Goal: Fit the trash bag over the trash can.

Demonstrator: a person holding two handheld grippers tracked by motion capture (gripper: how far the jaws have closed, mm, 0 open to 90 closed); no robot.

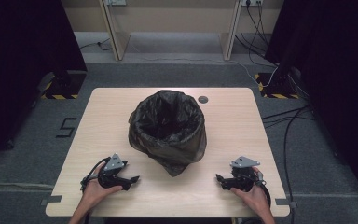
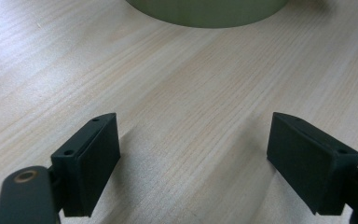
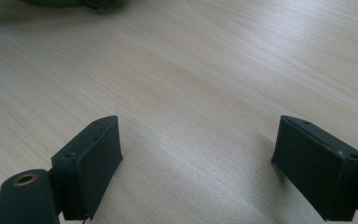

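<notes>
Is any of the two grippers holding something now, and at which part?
Nothing is held. The left gripper and the right gripper both have their jaws wide open over bare table, apart from the bin bag.

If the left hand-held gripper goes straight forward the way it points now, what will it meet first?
Most likely the bin: in the left hand-held gripper view its pale wall stands ahead, with bare table between. From above, the bin lined with a black bag lies that way too; exact aim is uncertain.
</notes>
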